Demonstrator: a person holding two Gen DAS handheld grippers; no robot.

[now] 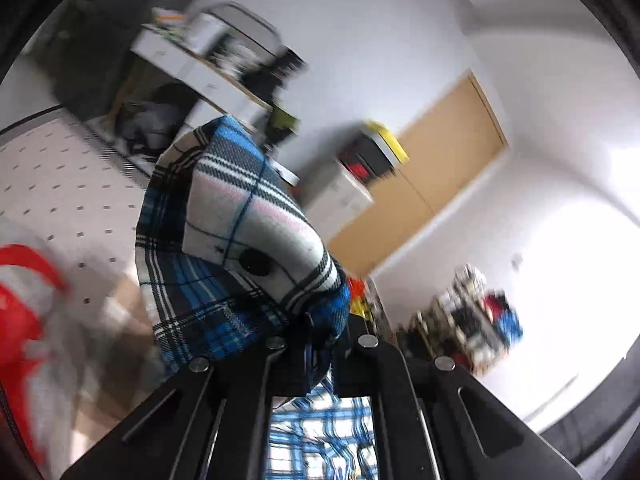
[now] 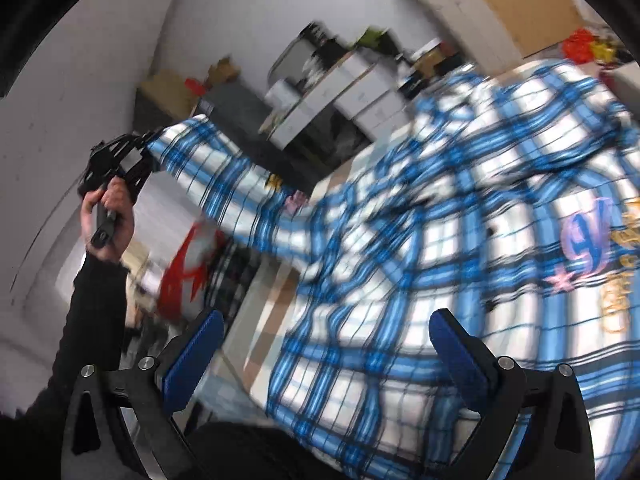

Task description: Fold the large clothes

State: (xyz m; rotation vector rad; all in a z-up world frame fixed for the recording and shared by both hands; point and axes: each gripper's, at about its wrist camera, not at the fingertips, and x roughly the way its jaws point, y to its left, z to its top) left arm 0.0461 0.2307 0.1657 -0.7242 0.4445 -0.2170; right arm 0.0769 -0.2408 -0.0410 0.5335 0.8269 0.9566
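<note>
The shirt (image 2: 460,240), a big blue-and-white plaid one with a colourful patch on its front, hangs in the air, not lying on anything. Its sleeve stretches out as the long axis, running from the body of the shirt away to the left tongs (image 2: 150,146), which the left hand (image 2: 106,216) holds up high and well apart from the right tongs.

The left tongs (image 1: 316,340) are pressed together on the cuff (image 1: 248,216); in the left wrist view the cuff with its dark button bunches up just past the fingertips, and more plaid hangs below them. The table (image 1: 60,184), white with small dots, lies off to the side and below, its far edge near a cluttered shelf (image 1: 192,60).

The right tongs (image 2: 326,356) are spread wide and pinch nothing. The body of the shirt hangs right in front of them and slightly to their right, seemingly near but apart from the blue pads (image 2: 460,354).

So the right side is nearer to the shirt's body and hem, and my guess is that the coming move is for it to close on a free part of the cloth, likely the other sleeve or shoulder, so the shirt can be spread flat. Motion blur hides finer folds.
</note>
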